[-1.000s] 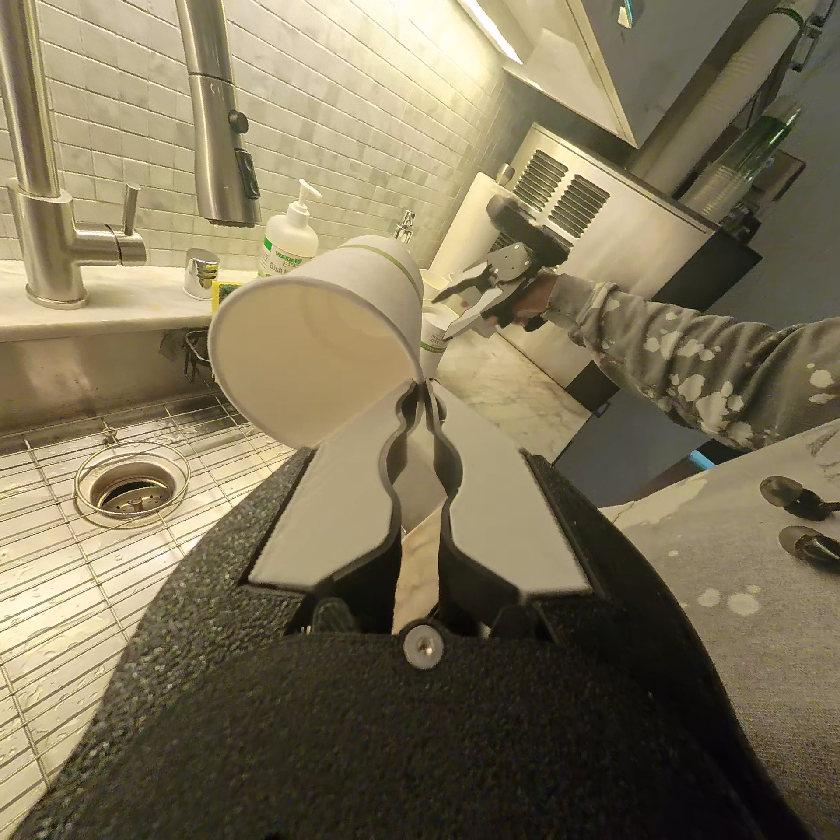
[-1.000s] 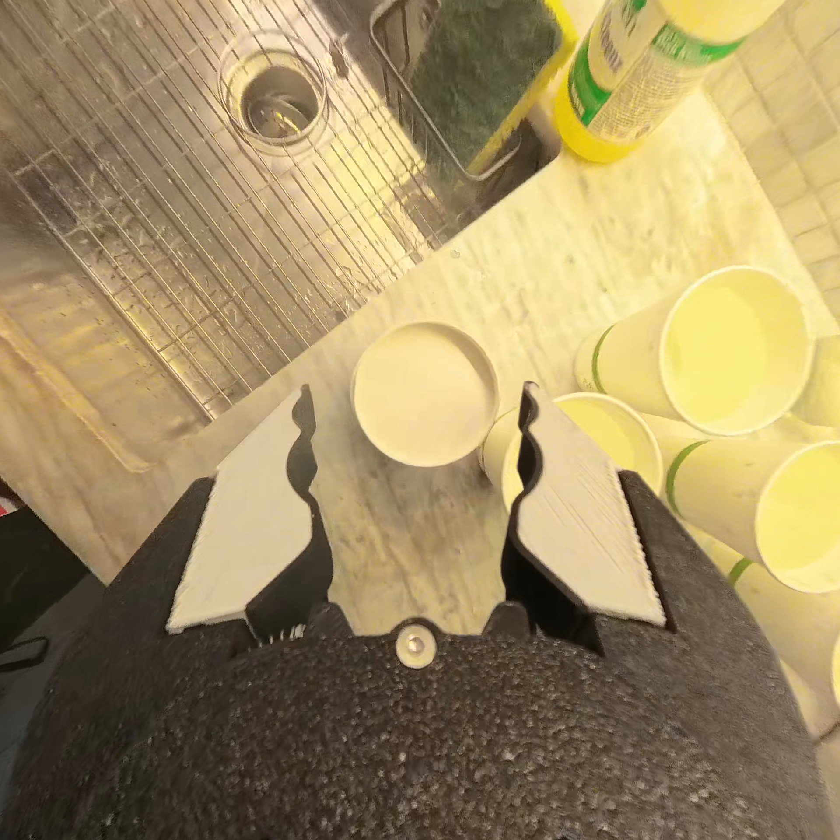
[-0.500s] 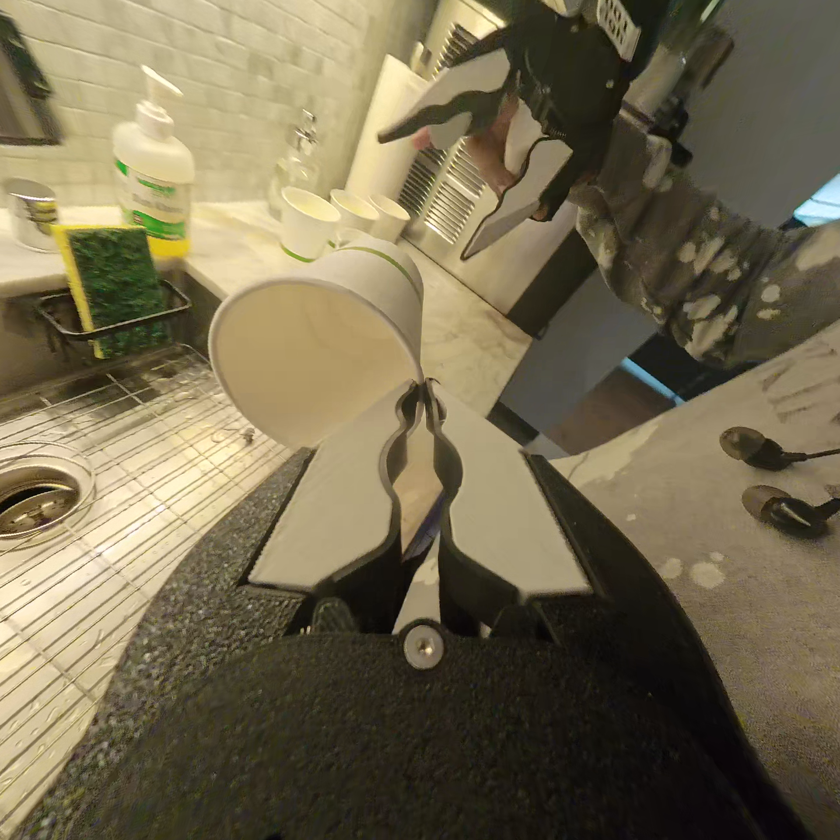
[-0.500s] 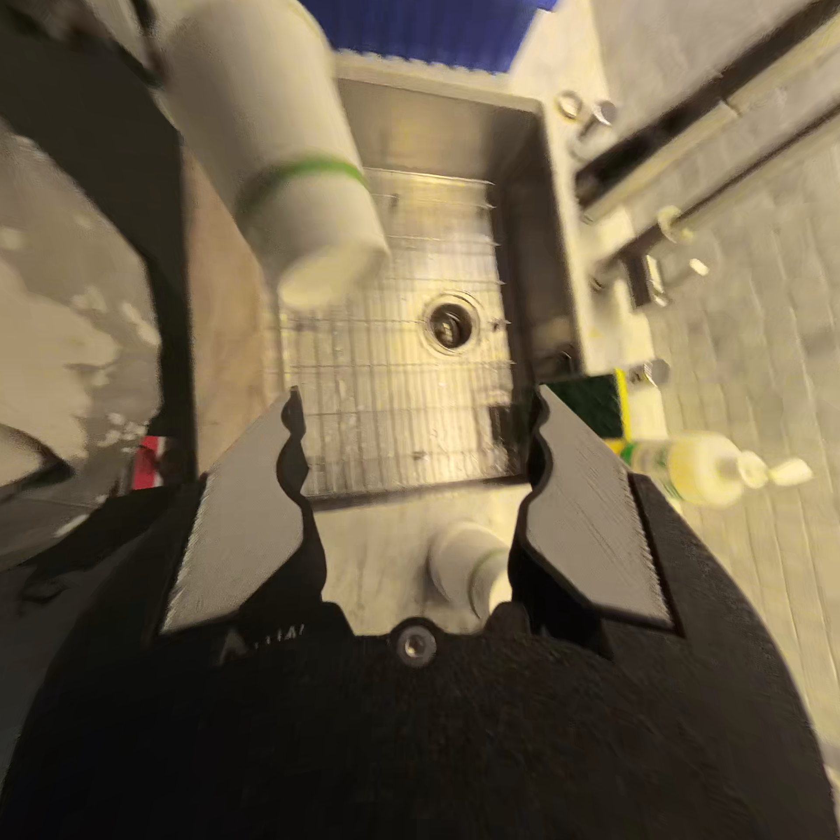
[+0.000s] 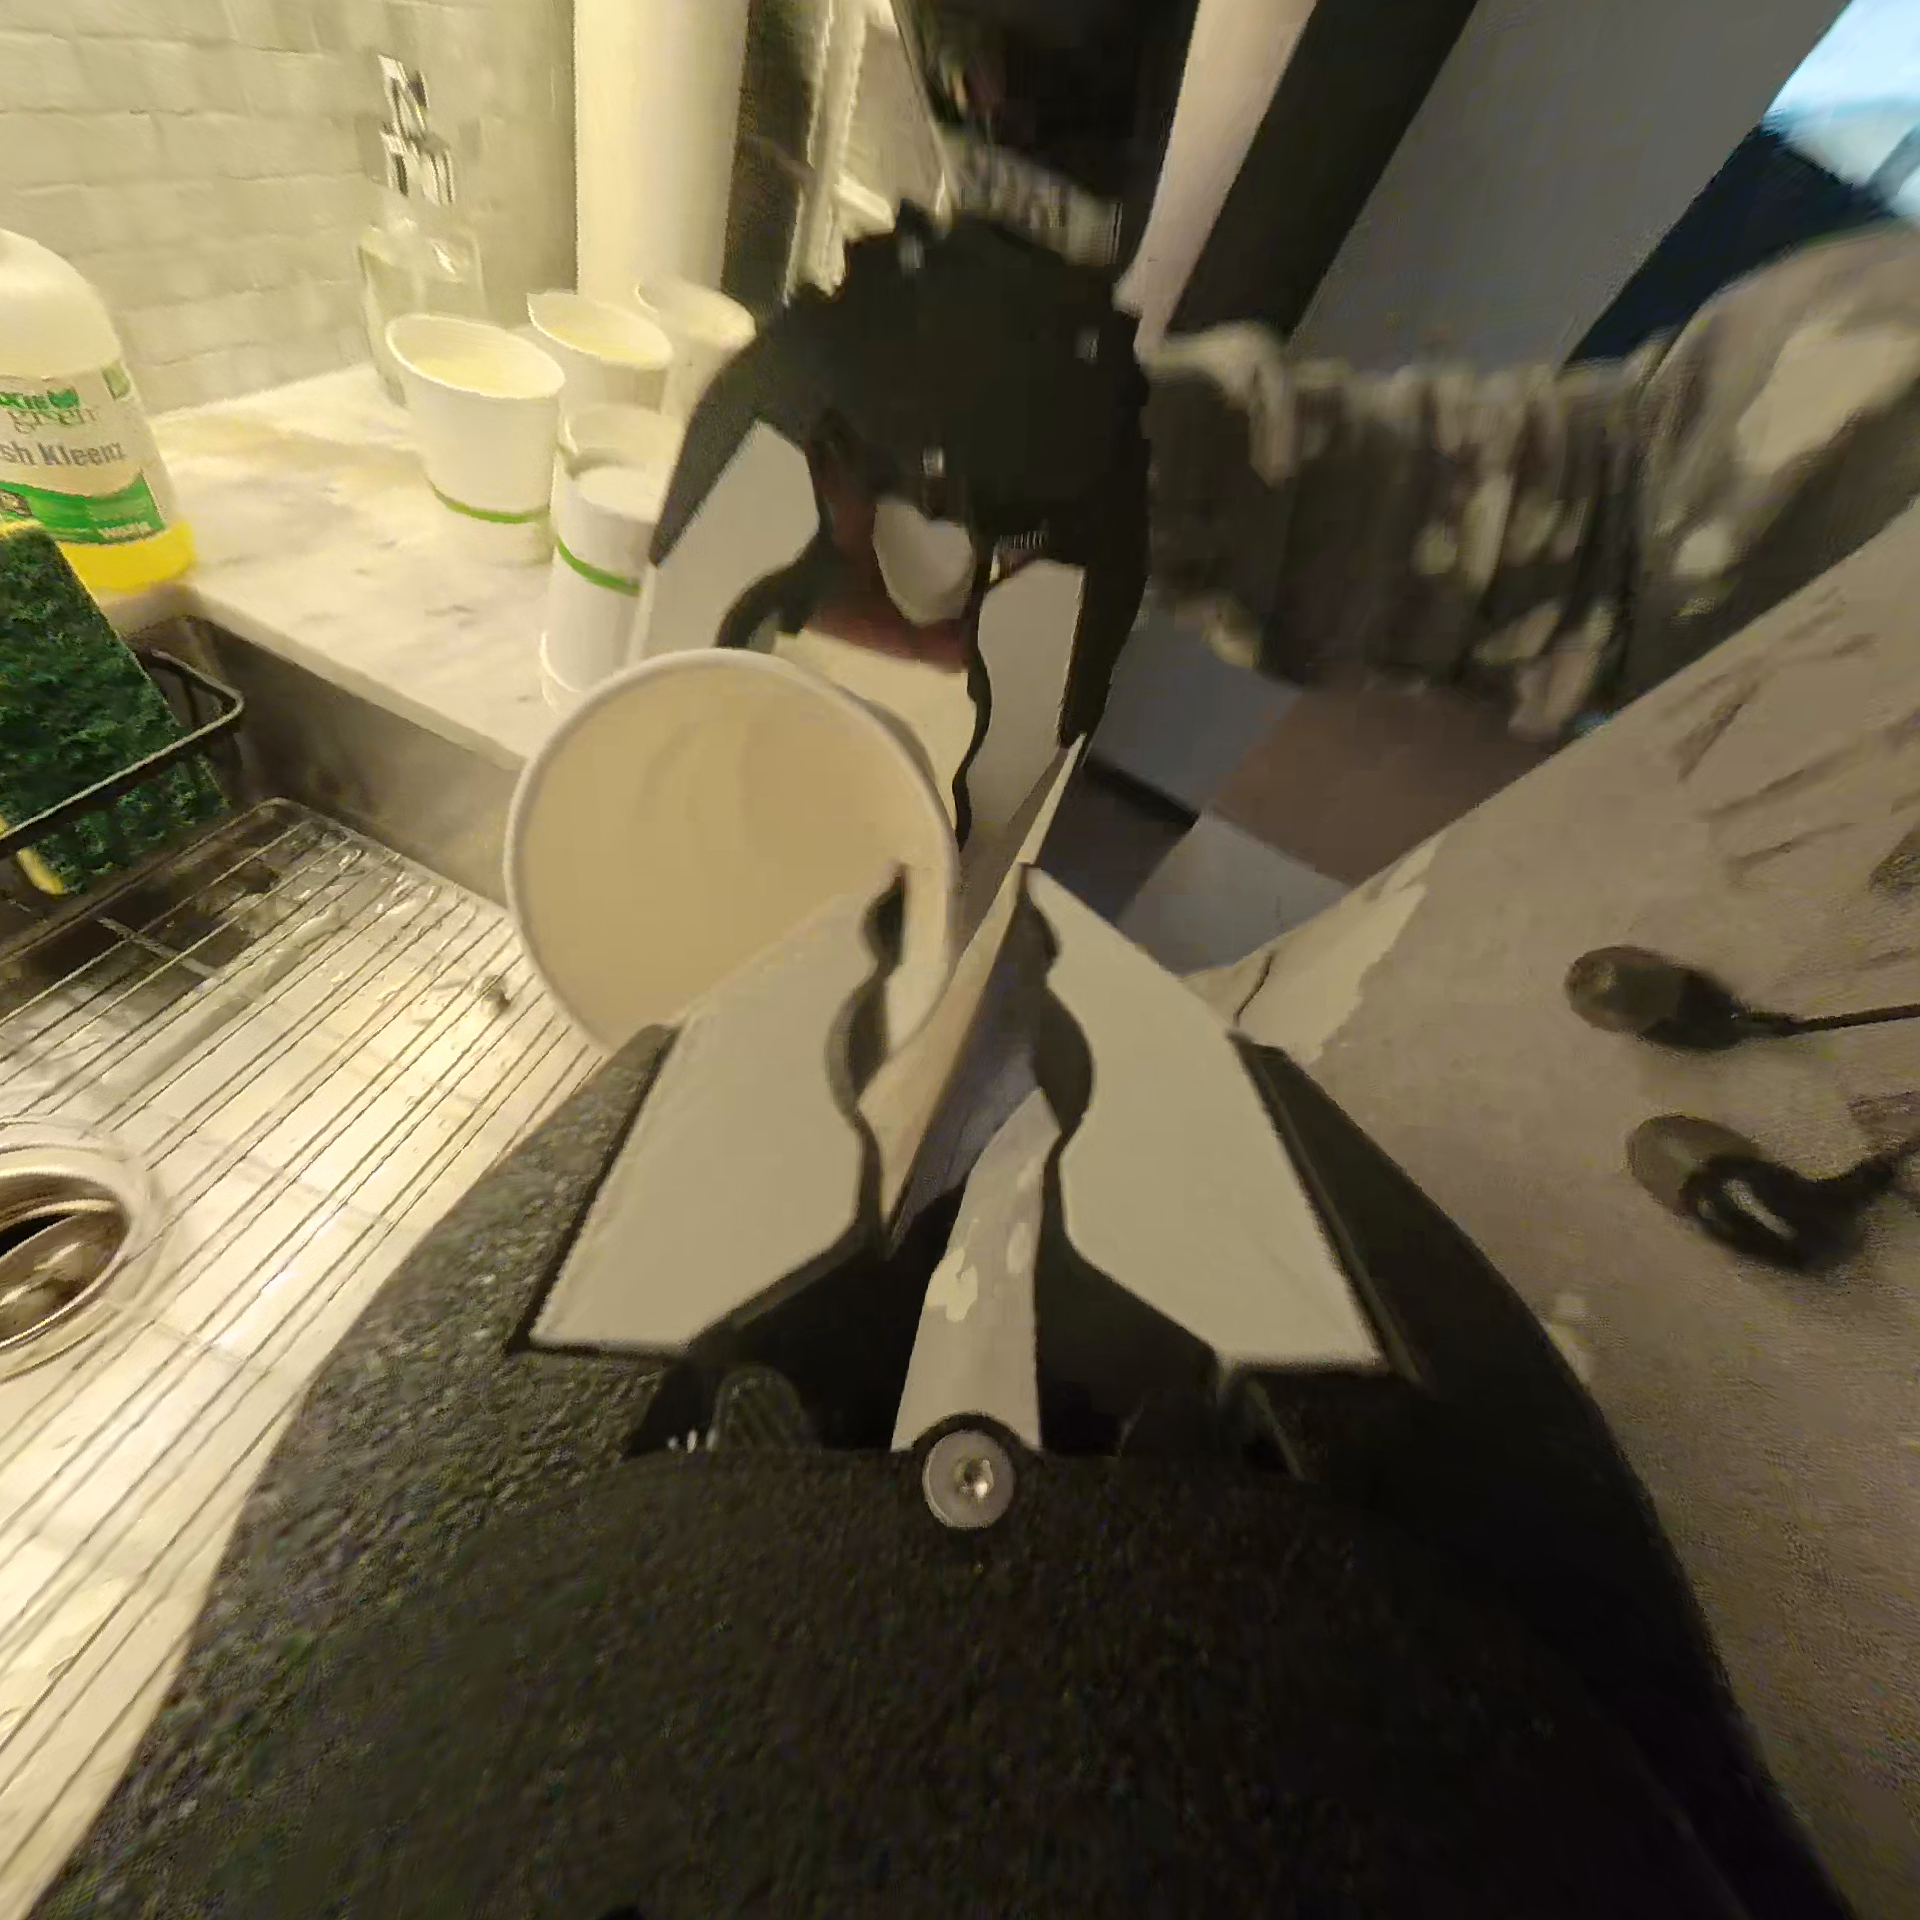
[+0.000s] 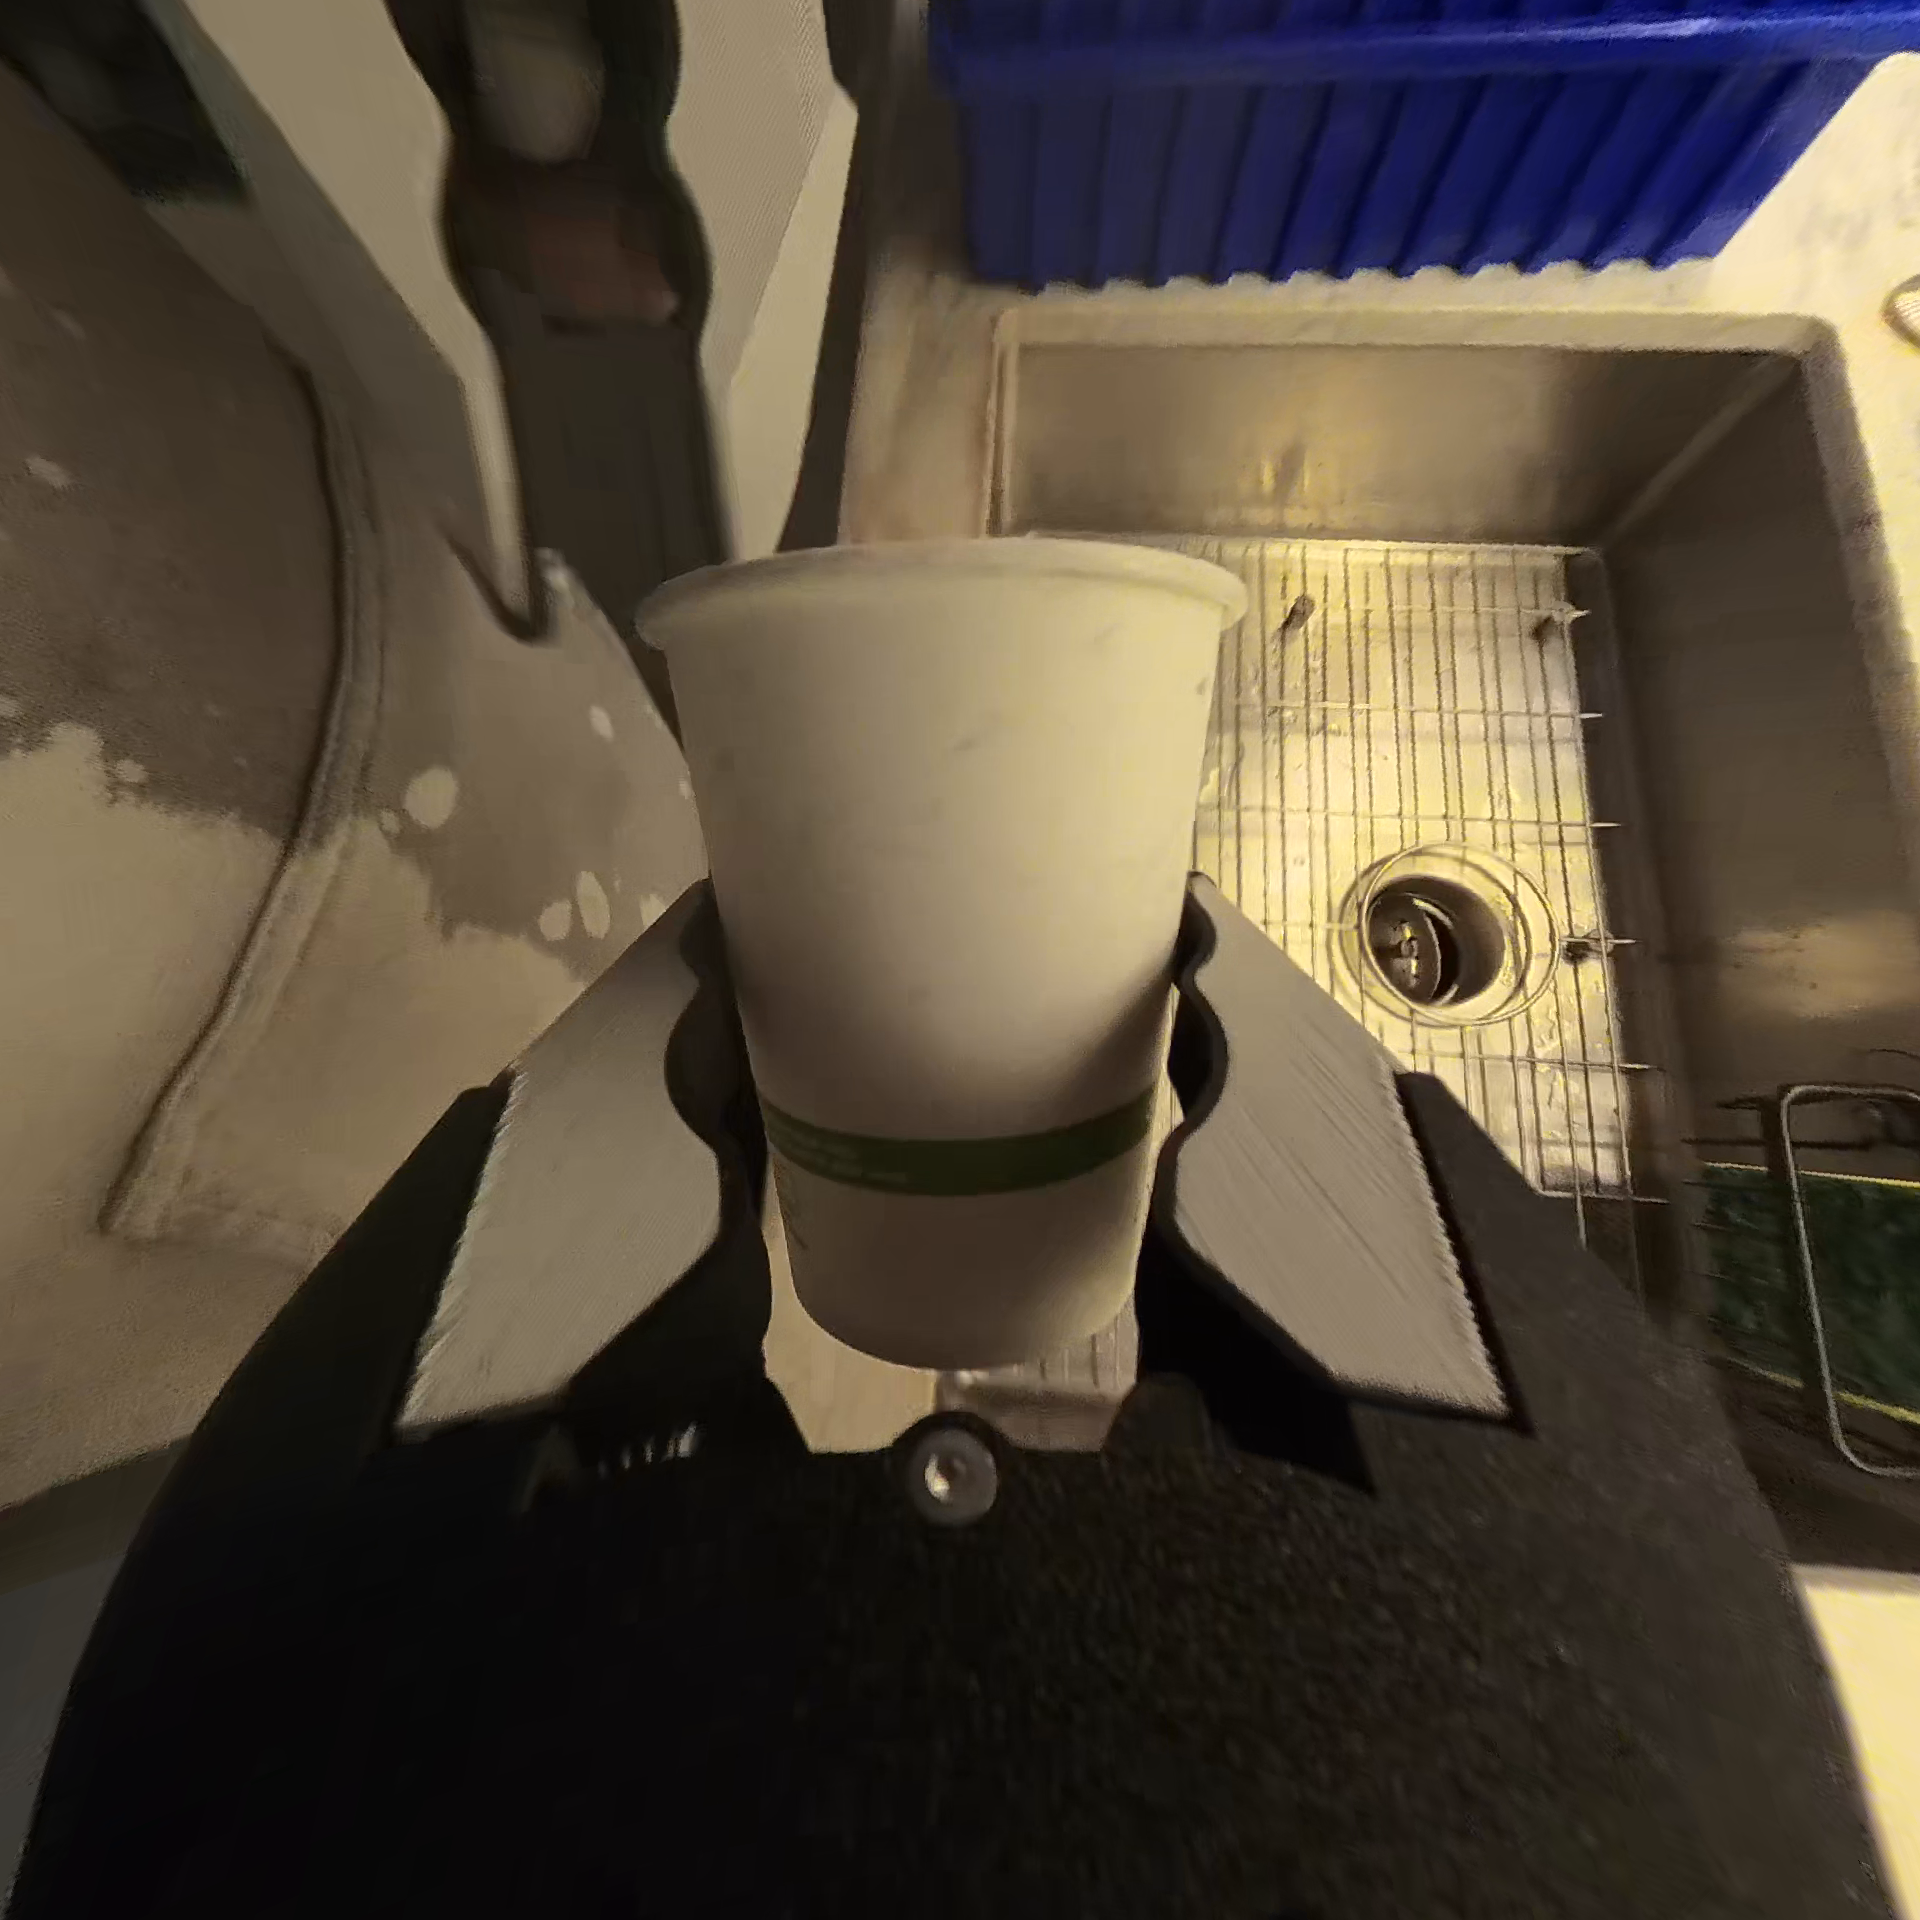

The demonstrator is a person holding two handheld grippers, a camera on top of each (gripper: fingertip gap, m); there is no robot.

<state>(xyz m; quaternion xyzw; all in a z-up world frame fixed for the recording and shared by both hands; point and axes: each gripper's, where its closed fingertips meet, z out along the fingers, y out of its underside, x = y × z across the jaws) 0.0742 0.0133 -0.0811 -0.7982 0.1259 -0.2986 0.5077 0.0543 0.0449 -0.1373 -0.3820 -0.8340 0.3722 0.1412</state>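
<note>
Pinching a paper cup's (image 5: 727,831) rim in my left gripper (image 5: 961,894), I am closing the half-open right gripper (image 6: 951,914) around it above the sink (image 6: 1714,436); neither is letting go.

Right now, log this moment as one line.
left gripper: shut, pinching paper cup wall at rim | right gripper: open, fingers straddling the cup's body | cup: held off the counter, by the sink

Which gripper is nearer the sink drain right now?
Left. The left gripper, pinching a paper cup's rim, sits beside the drain; the right gripper is farther, by the counter.
</note>
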